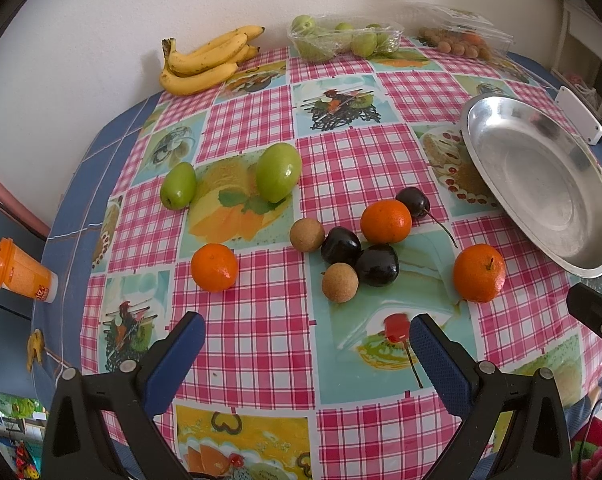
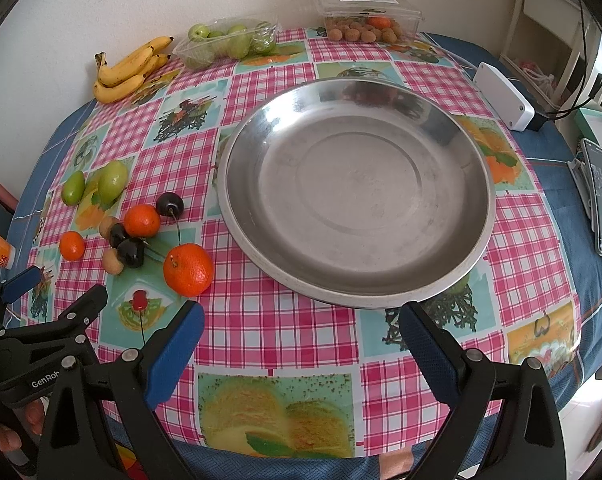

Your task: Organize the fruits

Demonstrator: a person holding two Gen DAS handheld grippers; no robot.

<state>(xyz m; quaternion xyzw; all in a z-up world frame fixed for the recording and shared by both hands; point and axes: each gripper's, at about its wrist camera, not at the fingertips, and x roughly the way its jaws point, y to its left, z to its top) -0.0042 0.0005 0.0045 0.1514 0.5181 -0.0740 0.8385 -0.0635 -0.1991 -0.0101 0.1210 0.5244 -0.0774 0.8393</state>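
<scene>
Both pairs of blue-padded fingers are spread wide and grasp nothing: the left gripper (image 1: 307,334) hangs over the checked tablecloth (image 1: 257,344) just short of the loose fruit; the right gripper (image 2: 301,326) hangs just short of the near rim of the metal dish (image 2: 477,248).

That dish is a wide, shallow steel pan lying flat on the cloth; nothing lies in it, and only reflections show on its far wall.

Loose fruit lies on the cloth to the dish's left; the nearest mandarin (image 2: 188,264) sits just beside the dish rim; a second mandarin (image 1: 385,221) touches a dark cherry (image 1: 413,202) whose stem trails toward the dish; two more dark cherries (image 1: 359,258) press together, with a tan longan (image 1: 307,234) against one and another longan (image 1: 339,282) against the other; a third mandarin (image 1: 214,267) lies apart on the left; two green fruits (image 1: 278,172) lie farther back, near each other but not touching.

Along the far edge by the wall stand two clear plastic containers; the open tray (image 2: 225,44) holds green fruits; the lidded punnet (image 2: 367,14) holds tan longans and one orange fruit; a bunch of bananas (image 1: 207,60) lies left of the tray, straight on the cloth.
</scene>
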